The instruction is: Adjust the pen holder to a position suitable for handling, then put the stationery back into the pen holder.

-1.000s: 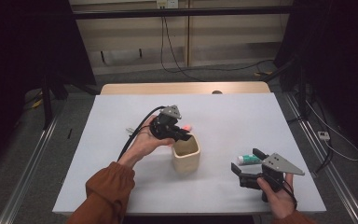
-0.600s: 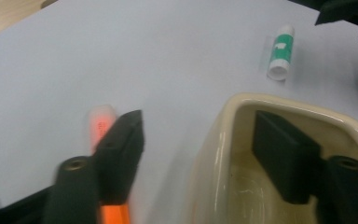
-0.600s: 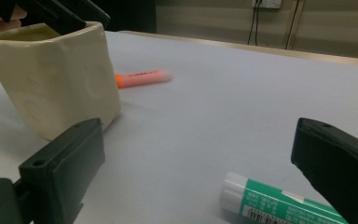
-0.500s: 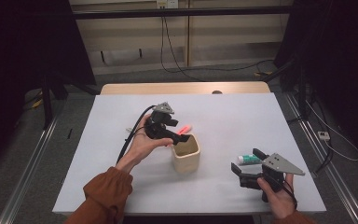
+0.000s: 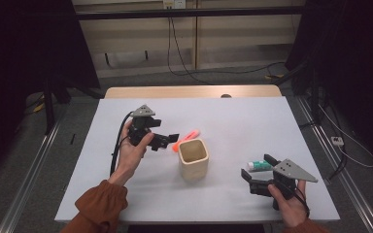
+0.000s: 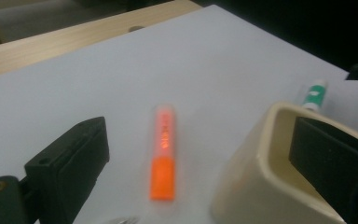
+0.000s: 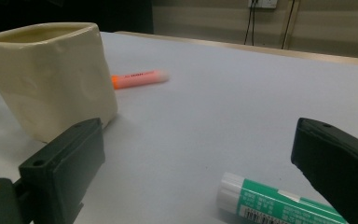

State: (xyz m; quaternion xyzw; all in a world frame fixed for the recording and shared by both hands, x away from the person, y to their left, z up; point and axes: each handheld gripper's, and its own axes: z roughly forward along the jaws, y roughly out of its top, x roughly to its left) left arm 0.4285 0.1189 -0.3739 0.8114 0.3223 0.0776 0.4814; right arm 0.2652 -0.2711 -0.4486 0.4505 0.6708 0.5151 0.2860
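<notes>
The left gripper [image 5: 171, 141] has pulled back from over the cup [image 5: 193, 158] toward the left side of the bench [image 5: 233, 116], and its jaws have just been opening; where it held the orange highlighter [image 5: 186, 139] above the cup a second ago, the highlighter now lies flat on the bench just behind the cup's far left corner. In the left gripper view the jaws stand spread wide with nothing between the pads, the highlighter [image 6: 162, 154] lying on the bench ahead of them and the cup [image 6: 265, 177] at the right.

The right gripper [image 5: 257, 170] has kept its place at the near right of the bench, jaws spread and empty, with the green-and-white glue stick [image 5: 259, 166] lying between them on the bench, apparently not gripped. The right gripper view shows the same stick [image 7: 279, 203] low between its open jaws.

Judged from this, the work of filling the cup is not far along: the cup looks empty, the highlighter rests outside it rather than inside, and the glue stick has not yet been lifted. Both items are left to pick up and drop in.
</notes>
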